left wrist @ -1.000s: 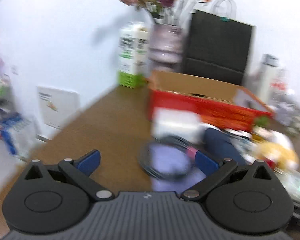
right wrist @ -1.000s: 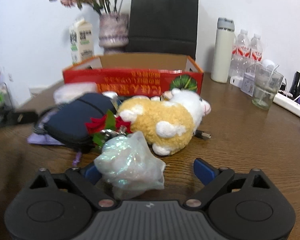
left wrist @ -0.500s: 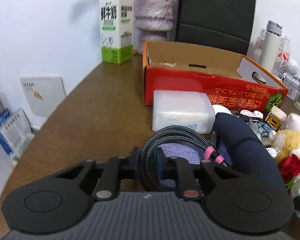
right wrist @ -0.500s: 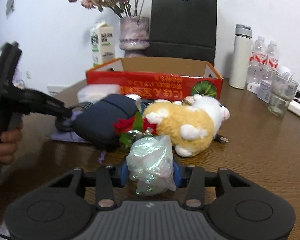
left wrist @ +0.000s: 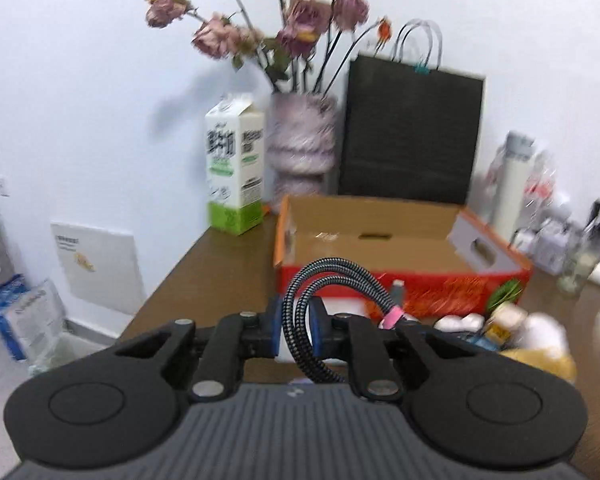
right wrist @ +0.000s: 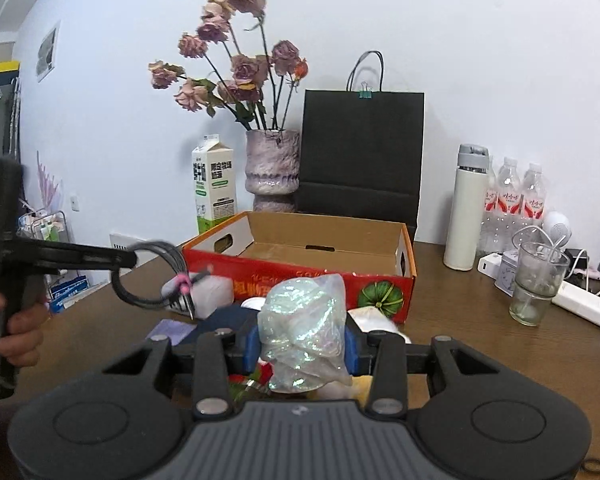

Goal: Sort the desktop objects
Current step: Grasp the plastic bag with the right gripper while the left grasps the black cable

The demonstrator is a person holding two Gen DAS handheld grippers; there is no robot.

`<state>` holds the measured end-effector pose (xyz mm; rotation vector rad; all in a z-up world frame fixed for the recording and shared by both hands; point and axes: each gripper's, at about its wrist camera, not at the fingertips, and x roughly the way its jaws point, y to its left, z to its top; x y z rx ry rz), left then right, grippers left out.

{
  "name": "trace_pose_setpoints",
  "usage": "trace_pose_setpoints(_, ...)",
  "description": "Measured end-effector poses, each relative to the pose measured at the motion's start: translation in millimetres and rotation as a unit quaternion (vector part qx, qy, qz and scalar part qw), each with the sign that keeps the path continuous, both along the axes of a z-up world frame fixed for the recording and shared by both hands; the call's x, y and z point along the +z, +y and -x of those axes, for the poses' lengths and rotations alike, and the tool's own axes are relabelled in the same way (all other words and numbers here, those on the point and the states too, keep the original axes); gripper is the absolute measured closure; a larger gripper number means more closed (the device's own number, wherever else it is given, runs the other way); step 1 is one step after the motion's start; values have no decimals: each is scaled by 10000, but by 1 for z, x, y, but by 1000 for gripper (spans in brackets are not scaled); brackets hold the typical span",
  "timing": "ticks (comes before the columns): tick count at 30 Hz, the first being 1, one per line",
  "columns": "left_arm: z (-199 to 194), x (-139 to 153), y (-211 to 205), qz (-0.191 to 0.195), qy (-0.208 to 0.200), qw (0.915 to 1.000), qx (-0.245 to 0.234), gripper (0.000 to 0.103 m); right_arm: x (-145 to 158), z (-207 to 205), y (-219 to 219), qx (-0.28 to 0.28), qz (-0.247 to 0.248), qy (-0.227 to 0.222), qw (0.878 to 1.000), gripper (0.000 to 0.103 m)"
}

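Pinching a coiled braided cable (left wrist: 300, 320), the left tool (left wrist: 296, 326) is holding it clear of the counter (left wrist: 220, 276), its pads pressed onto the strands. The right tool (right wrist: 300, 350) is squeezing an iridescent plastic bag (right wrist: 304, 332) between its blue pads. The open red cardboard box (right wrist: 404, 256) is sitting at 12 o'clock of both tools, beyond the remaining clutter

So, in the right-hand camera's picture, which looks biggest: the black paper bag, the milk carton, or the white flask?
Largest to smallest:
1. black paper bag
2. white flask
3. milk carton
The flask and carton look close; the carton stands farther back, so that order is unsure.
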<state>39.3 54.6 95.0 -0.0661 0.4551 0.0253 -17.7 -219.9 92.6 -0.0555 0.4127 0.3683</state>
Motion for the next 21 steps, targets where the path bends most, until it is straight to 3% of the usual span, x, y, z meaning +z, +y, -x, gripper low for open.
trace_pose_setpoints(5, -33, 35, -11, -204, 15, 9997, -90, 89, 19, -45, -1, 190, -216, 116, 9995, 65)
trace_pose_setpoints(8, -79, 51, -11, -19, 121, 9997, -207, 89, 36, -91, 7, 69, -97, 17, 9999, 64)
trace_pose_setpoints(10, -116, 54, -12, 99, 319, 9991, -242, 89, 44, -130, 7, -14, -244, 256, 9994, 64)
trace_pose_setpoints(15, -212, 35, -19, 98, 1079, 9941, -94, 89, 41, -239, 13, -121, -654, 1301, 9893, 63)
trace_pose_setpoints(21, -297, -15, -34, -348, 1856, 9820, 17, 89, -5, -354, 43, -353, -356, 2391, 9697, 62)
